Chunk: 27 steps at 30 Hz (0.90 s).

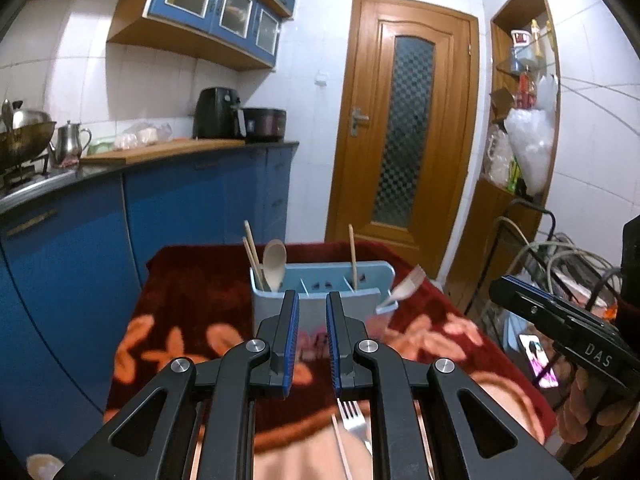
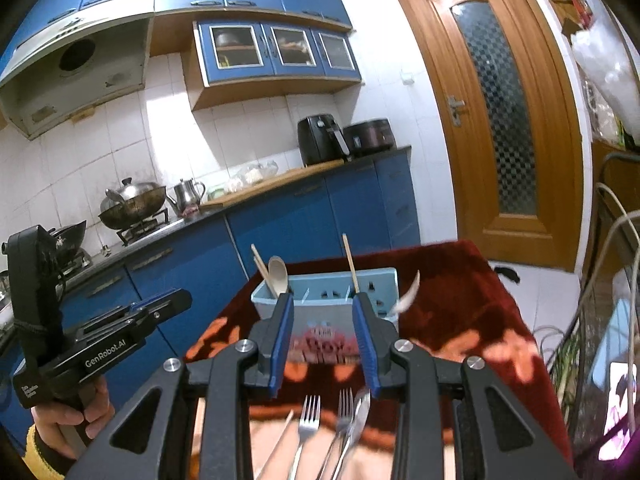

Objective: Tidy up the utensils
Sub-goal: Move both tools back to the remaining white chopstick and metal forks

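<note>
Home kitchen: blue cabinets seen upper centre, range hood upper left, wok on gas stove at left, air fryer & rice cooker on counter mid-frame.

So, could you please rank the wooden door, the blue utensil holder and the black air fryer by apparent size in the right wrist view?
1. wooden door
2. blue utensil holder
3. black air fryer
The holder sits nearer the camera, so its lead over the fryer is unsure.

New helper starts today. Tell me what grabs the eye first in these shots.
The pale blue utensil holder stands mid-table on the red floral cloth, with a wooden spoon and chopsticks upright inside. Metal forks lie loose on the near edge, under the right gripper.
</note>
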Tool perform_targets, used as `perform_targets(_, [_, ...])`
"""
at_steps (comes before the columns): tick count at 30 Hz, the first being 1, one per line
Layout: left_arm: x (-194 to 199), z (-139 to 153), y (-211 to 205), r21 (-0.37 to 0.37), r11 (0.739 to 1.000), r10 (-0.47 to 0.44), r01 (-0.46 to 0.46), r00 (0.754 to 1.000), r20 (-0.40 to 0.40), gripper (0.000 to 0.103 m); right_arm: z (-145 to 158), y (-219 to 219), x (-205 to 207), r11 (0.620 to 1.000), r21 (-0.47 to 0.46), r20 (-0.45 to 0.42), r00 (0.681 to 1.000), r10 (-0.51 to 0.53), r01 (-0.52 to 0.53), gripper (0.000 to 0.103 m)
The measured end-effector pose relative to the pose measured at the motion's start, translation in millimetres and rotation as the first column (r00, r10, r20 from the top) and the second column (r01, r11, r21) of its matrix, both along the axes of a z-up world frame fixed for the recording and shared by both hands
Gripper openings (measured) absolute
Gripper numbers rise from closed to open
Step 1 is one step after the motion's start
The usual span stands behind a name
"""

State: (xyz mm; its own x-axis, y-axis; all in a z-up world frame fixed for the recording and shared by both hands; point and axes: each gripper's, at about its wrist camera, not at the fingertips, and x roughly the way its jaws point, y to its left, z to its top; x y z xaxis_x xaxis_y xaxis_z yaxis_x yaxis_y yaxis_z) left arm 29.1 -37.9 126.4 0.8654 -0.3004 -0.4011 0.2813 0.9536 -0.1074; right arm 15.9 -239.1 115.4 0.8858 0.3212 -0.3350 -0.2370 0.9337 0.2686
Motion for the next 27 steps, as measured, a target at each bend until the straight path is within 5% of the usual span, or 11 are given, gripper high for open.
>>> perform_targets(14, [-12, -45, -5, 0.033, 0.999, 0.001, 0.005, 0.985, -0.172, 0.014, -43, -6, -21, 1.000, 0.015, -0.159, 0.987, -0.010, 0.013, 0.034])
perform_targets(27, [3, -104, -22, 0.029, 0.998, -0.041, 0.057, 0.914, -0.405, 0.014, -85, -11, -27, 1.000, 0.006, -0.274, 0.962, -0.013, 0.016, 0.034])
